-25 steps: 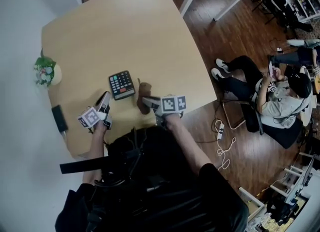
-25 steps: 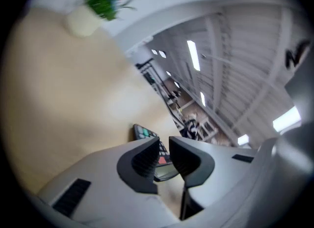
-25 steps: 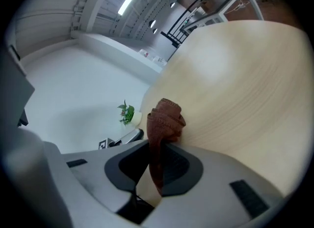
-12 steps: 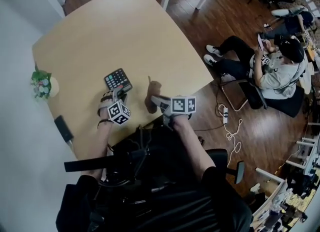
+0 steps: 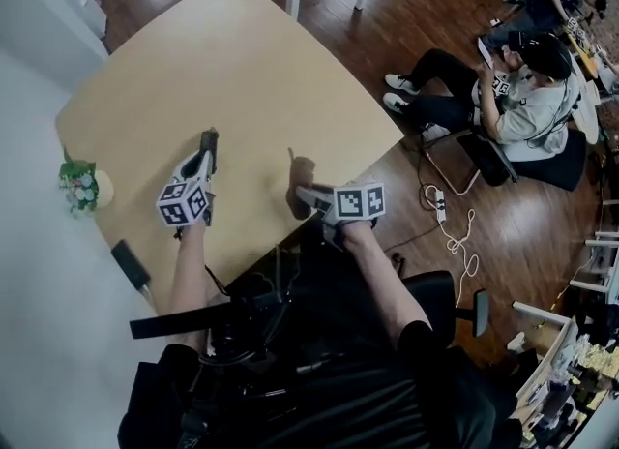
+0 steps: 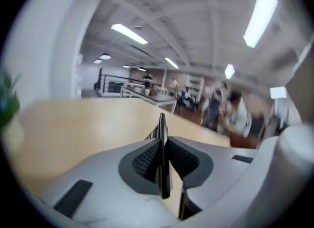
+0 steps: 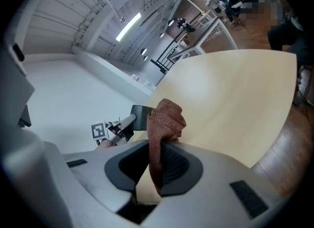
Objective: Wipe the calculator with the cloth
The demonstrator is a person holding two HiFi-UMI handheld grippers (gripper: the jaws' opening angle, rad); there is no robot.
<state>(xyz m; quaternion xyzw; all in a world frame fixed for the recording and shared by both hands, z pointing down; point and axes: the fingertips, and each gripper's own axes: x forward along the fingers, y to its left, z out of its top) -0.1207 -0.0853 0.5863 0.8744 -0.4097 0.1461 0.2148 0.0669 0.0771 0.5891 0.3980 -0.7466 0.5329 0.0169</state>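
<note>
1. The left gripper [image 5: 200, 171] has just been closing its jaws, and they are clamped on the calculator [image 6: 162, 143], which stands on edge between them.
2. The right gripper [image 7: 159, 165] pinches the brown cloth [image 7: 166, 121], which bunches past its fingertips, with the calculator off to its left.

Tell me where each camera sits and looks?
Head view: on the person's head, looking down at the table; shows arms, left hand-held gripper, right hand-held gripper.
Left gripper view: on that hand-held gripper, facing across the table; jaws, just closed further, clamp the calculator.
Right gripper view: on that hand-held gripper, facing the table; jaws clamp the cloth.
Shared: head and right gripper views both show the calculator.
</note>
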